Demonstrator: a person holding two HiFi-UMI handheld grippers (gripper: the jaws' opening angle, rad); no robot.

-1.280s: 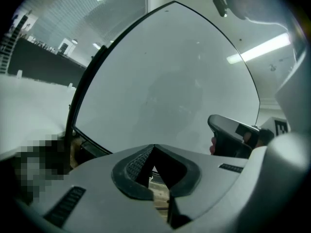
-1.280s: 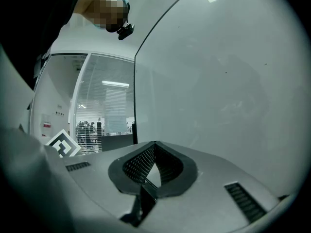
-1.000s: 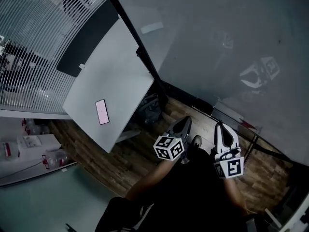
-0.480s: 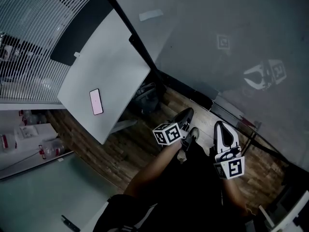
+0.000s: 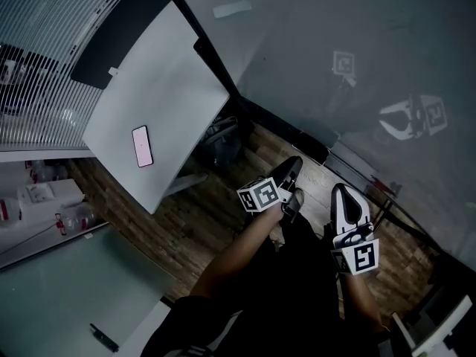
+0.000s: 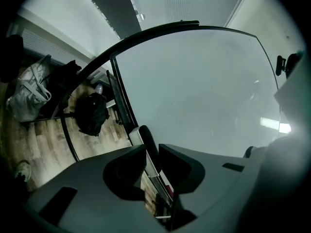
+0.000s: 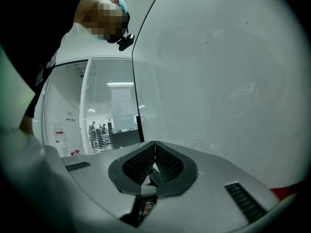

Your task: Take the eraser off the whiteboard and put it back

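Observation:
The whiteboard (image 5: 349, 58) fills the upper right of the head view. A dark eraser (image 5: 313, 148) rests at its lower edge. In the left gripper view the eraser (image 6: 145, 139) is a black oblong with a pale side, lying just beyond the jaw tips and showing through their gap. My left gripper (image 5: 291, 183) (image 6: 152, 152) points at it from close by; its jaws have just been opening and stand a little apart, with no pad pressing on the eraser. My right gripper (image 5: 344, 197) (image 7: 154, 155) hangs shut and empty before the board, to the right of the left one.
A white table (image 5: 160, 88) with a pink phone (image 5: 141, 146) stands to the left. A dark bag (image 5: 220, 144) (image 6: 91, 113) and a grey bag (image 6: 28, 92) lie on the wooden floor by the board's stand. A pale rectangular patch (image 5: 232, 9) shows high on the board.
My left gripper has sunk toward the board's lower edge, rolled about its own line, and its jaws have parted. The right gripper has stayed where it was.

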